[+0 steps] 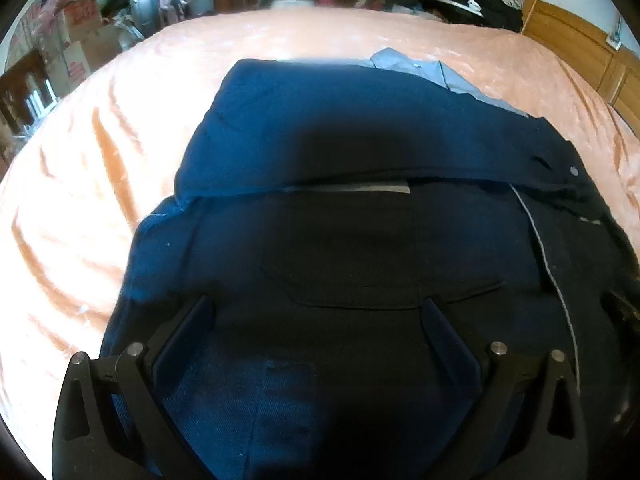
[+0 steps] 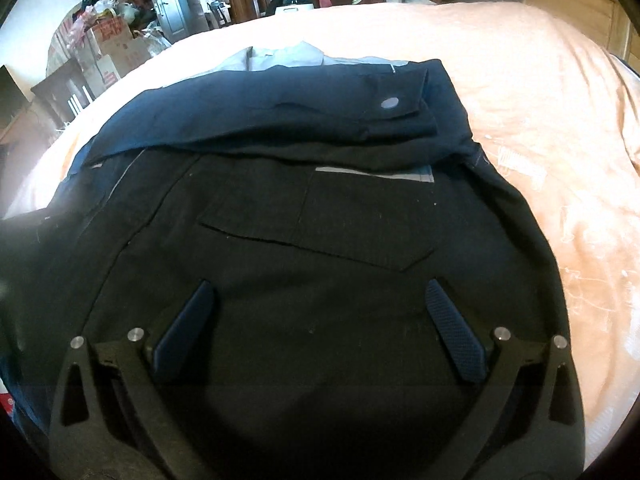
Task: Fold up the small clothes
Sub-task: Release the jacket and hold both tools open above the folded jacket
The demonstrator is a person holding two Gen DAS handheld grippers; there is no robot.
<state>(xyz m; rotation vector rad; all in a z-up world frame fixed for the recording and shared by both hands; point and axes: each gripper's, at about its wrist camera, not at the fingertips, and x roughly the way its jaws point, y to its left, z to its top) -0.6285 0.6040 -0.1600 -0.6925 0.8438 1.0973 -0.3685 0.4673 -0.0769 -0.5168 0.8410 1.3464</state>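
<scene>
Left wrist view: the left gripper point(image 1: 316, 312) hovers with fingers spread wide and empty over a dark blue garment point(image 1: 320, 128) lying on a peach bedspread point(image 1: 100, 160); its far part is folded back over a flap pocket point(image 1: 380, 280); right wrist view: the right gripper point(image 2: 320, 300) likewise has fingers apart above the same garment; a silver snap point(image 2: 390, 103) shows on the folded layer.

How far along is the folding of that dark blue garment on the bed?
Partly done, it seems. The far part of the garment is already folded over toward the pocket, its snap facing up. Nothing is in hand: the left tongs and right tongs hover open above the cloth. Left to do: probably another fold, since it's spread wide on the bed. A light blue piece shows behind it.
</scene>
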